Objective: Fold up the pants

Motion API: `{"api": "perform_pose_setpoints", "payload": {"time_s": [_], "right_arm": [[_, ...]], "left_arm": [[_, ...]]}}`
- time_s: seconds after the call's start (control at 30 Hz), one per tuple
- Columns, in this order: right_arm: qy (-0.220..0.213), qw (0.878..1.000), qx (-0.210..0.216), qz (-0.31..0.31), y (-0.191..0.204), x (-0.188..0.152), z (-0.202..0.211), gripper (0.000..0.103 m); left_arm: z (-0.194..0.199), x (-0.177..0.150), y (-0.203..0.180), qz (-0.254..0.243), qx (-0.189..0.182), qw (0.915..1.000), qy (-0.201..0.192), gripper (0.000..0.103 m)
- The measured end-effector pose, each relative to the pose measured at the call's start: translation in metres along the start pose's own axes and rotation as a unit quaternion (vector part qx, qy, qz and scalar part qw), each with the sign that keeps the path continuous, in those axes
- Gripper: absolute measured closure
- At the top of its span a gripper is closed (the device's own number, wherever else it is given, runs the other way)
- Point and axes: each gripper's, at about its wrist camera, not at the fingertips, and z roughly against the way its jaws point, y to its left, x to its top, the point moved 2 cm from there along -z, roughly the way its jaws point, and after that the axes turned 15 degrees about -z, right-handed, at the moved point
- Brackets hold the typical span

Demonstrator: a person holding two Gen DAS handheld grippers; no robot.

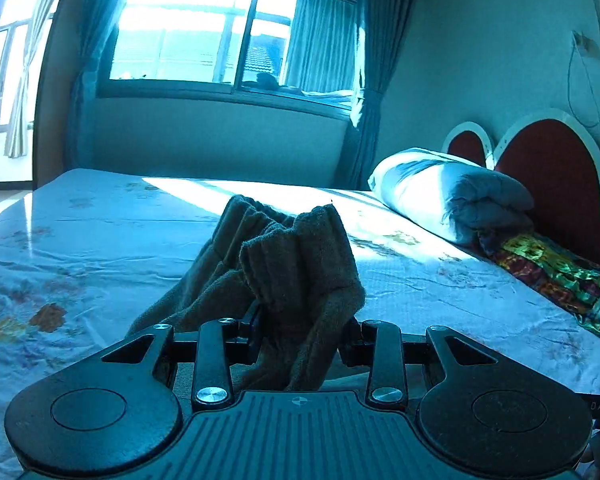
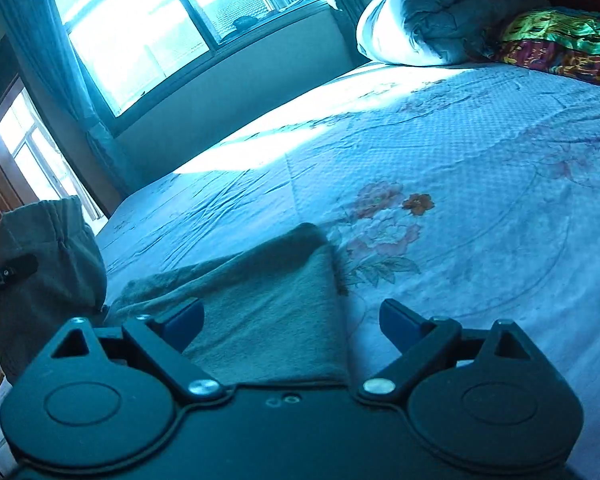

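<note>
My left tool (image 1: pixel 300 332) is clamped on a bunched handful of the grey-brown pants (image 1: pixel 288 264), the gathered waistband standing up at twelve o'clock above its fingers. The cloth trails down toward seven o'clock onto the floral bedsheet (image 1: pixel 100 240). My right tool (image 2: pixel 292 320) hangs with its fingers wide apart and holds nothing. A flat panel of the same pants (image 2: pixel 268 320) lies on the bed between those fingers and on toward twelve o'clock. The lifted bundle and my left tool show at nine o'clock in the right wrist view.

I judge the fold to be at an early stage: one end raised, the rest lying loose. The next move likely calls for my right tool to close on the flat edge beneath it, so both ends can be drawn taut and laid over.

A rolled quilt (image 1: pixel 452 196) and a patterned pillow (image 1: pixel 560 276) lie well apart at two o'clock, by the headboard.
</note>
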Motion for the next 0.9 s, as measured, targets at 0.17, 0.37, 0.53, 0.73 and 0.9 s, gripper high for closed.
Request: {"api": "perform_pose_setpoints", "payload": {"time_s": [0.17,0.37,0.53,0.73,0.9], "right_arm": [[-0.031,0.997,-0.014,-0.072,-0.050,0.029,0.017,0.014],[-0.045,0.993,0.007,-0.112,-0.072,0.036,0.024,0.013],[-0.021,0.992,0.034,-0.117,-0.054,0.027,0.014,0.013],[0.034,0.984,0.102,-0.142,-0.034,0.017,0.012,0.013],[0.084,0.977,0.114,-0.159,-0.020,0.004,0.000,0.019]], "left_arm": [[-0.039,-0.006,-0.090,0.012,-0.133,0.9903,0.037,0.065],[-0.007,-0.058,-0.105,0.014,-0.142,0.9868,0.077,0.049],[0.020,-0.066,-0.066,0.057,-0.133,0.9884,0.048,0.000],[0.059,-0.079,-0.022,0.051,-0.070,0.9950,0.051,0.000],[0.084,-0.114,0.015,0.033,-0.016,0.9953,0.090,0.000]]}}
